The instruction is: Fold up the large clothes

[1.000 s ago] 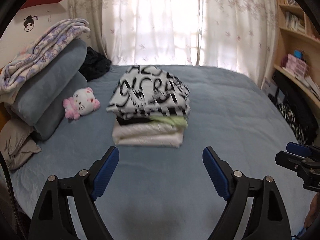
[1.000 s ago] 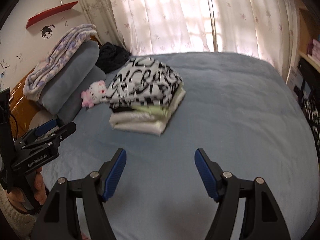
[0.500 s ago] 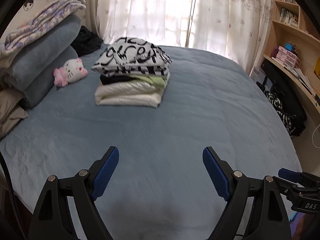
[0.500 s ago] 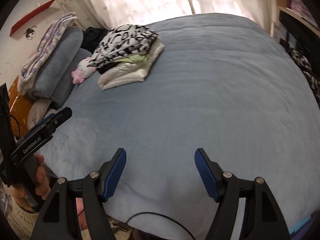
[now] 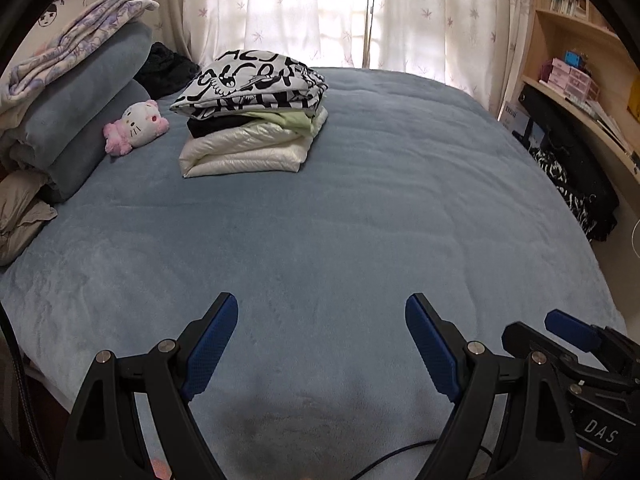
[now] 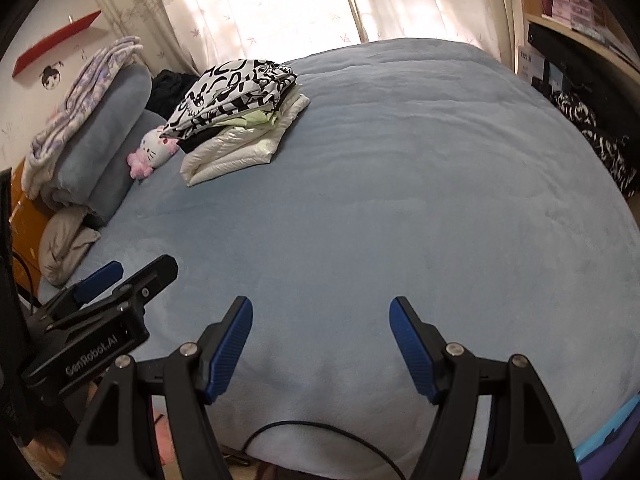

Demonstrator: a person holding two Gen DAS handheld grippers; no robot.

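A stack of folded clothes (image 5: 252, 120) (image 6: 236, 120) rests at the far left of the blue bed (image 5: 340, 208) (image 6: 380, 200): a black-and-white lettered garment on top, black and pale green pieces below, a white puffy jacket at the bottom. My left gripper (image 5: 322, 344) hangs open over the bed's near edge, nothing between its blue pads. My right gripper (image 6: 320, 340) is open too, over the same near edge, far from the stack. Each gripper shows at the side of the other's view.
Rolled grey-blue bedding (image 5: 80, 112) with a floral blanket lines the left side, a pink-and-white plush cat (image 5: 138, 126) beside it. Black clothing (image 5: 166, 68) lies by the curtains. Shelves (image 5: 580, 80) and dark patterned cloth (image 5: 576, 184) stand right. A black cable (image 6: 320, 432) hangs at the near edge.
Both grippers have drawn back from the stack and lowered toward the bed's near edge, so the stack looks farther away. Their jaws stayed open throughout.
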